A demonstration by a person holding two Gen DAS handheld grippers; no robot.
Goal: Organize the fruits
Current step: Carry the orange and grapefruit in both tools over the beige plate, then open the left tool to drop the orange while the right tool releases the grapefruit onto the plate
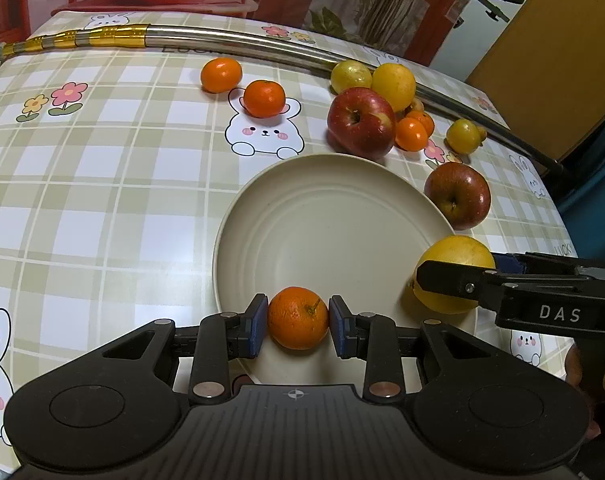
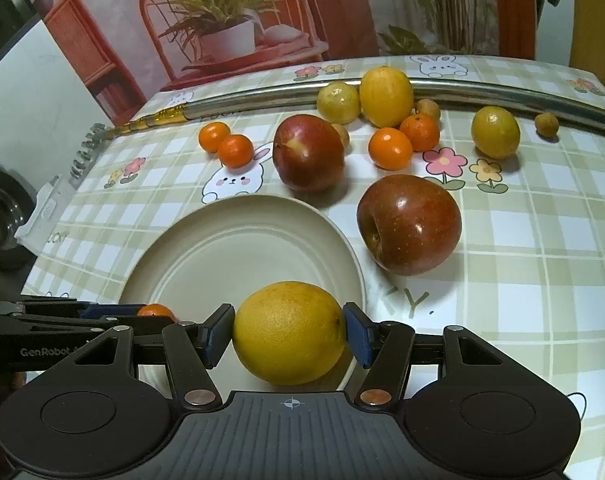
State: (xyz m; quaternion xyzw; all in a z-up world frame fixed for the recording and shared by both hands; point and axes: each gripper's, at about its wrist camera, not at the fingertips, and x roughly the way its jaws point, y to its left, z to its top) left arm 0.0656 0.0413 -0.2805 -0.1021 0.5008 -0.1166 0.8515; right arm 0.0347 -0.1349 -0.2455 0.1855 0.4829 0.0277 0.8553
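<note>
The left gripper (image 1: 298,317) has its blue pads pinched on a small mandarin (image 1: 298,317), right over the near rim of the cream plate (image 1: 322,216). Alongside, the right gripper (image 2: 289,332) is clamped on a big yellow citrus (image 2: 289,332), also at the plate's near edge. Both fruits are poised over an otherwise bare plate.

Here's the danger: both are round, and the plate is shallow with a low rim. Let go too high or too near the edge and either one could roll off onto the checked tablecloth (image 1: 102,184). The two grippers are also close together, so one could bump the other on release. The yellow citrus is wide for the pads, held only at its sides; a tilt might let it slip.

The mandarin is bright orange with a small stem scar facing up. The yellow citrus has dimpled skin. Waiting on the cloth: two red apples (image 2: 408,224), several more mandarins (image 2: 390,148), and yellow fruits near a metal pole (image 1: 262,46). Most of the sorting is, by my read, not yet done.
</note>
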